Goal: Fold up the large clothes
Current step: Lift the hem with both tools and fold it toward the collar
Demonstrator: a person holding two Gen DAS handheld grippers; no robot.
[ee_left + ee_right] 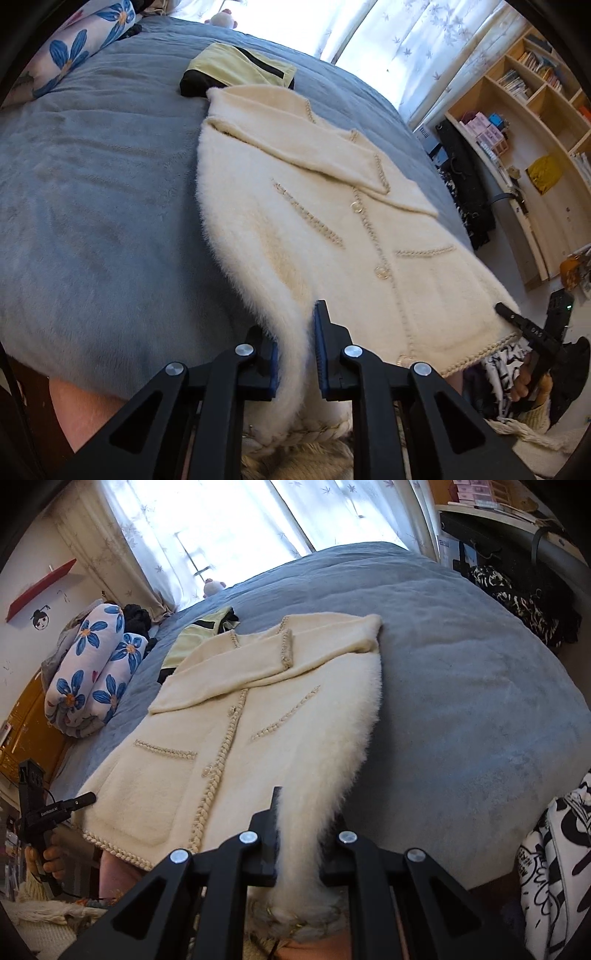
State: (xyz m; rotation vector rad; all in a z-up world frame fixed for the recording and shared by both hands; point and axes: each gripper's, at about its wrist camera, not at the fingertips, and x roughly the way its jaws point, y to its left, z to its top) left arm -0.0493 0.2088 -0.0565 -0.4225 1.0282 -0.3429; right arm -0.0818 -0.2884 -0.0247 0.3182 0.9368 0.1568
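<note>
So there's this big fluffy cream cardigan (332, 206) spread out on a bed with a blue-grey blanket (92, 192), front side up, with braided trim down the button line and along the pocket tops. Both sleeves are folded in across the chest. The hem end hangs toward the cameras and both bottom corners are lifted off the bed. The left gripper (295, 354) has its blue-padded fingers (320, 350) pinching one fuzzy hem corner, with the fabric bunched up between them. The right gripper (299, 845) is doing the same on the other corner, its black fingers (267, 834) pressed onto a thick tuft of the fur edge. From each wrist view you can spot the other gripper off to the side with a hand wrapped around its handle. Past the collar end of the cardigan there's a folded yellow-and-black garment (236, 68) lying on the blanket, just touching or nearly so. A rolled-up duvet with blue flowers (92, 672) sits at the far side of the bed, and sheer curtains (207, 528) cover a bright window behind it.
</note>
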